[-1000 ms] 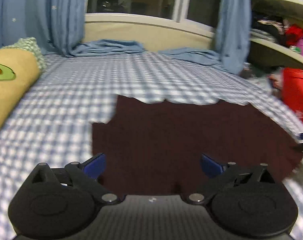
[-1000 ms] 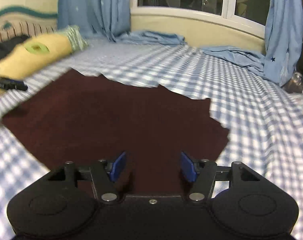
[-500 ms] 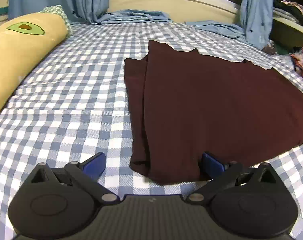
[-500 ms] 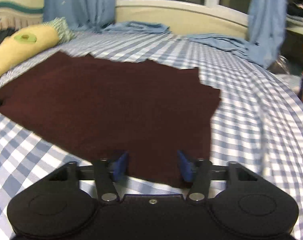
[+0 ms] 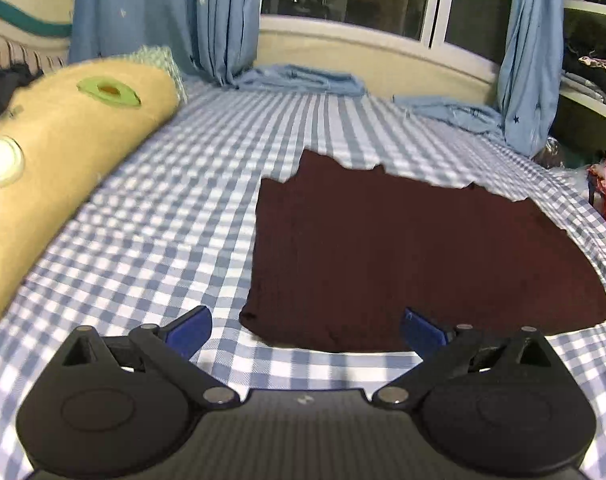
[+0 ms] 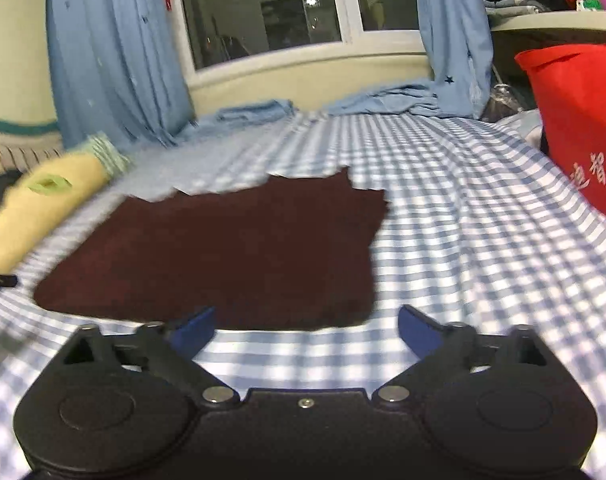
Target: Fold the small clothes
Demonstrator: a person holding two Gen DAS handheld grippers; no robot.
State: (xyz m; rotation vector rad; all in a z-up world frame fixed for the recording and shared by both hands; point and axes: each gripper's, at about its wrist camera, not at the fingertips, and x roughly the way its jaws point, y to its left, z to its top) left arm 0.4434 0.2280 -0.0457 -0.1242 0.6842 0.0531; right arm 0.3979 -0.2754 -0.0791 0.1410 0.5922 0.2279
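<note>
A dark maroon garment [image 5: 415, 256] lies flat and folded on the blue checked bed sheet [image 5: 163, 232]. It also shows in the right wrist view [image 6: 239, 256]. My left gripper [image 5: 305, 330] is open and empty, just short of the garment's near left corner. My right gripper [image 6: 305, 328] is open and empty, just short of the garment's near right edge. Neither touches the cloth.
A long yellow avocado-print bolster [image 5: 51, 152] lies along the bed's left side. Blue curtains [image 5: 223, 20] and their pooled ends [image 5: 303, 80] hang at the far window. A red bag [image 6: 583, 128] stands at the bed's right edge.
Both grippers have drawn back off the garment toward the near edge of the bed. The right gripper's jaws have opened wider. The garment lies still.
</note>
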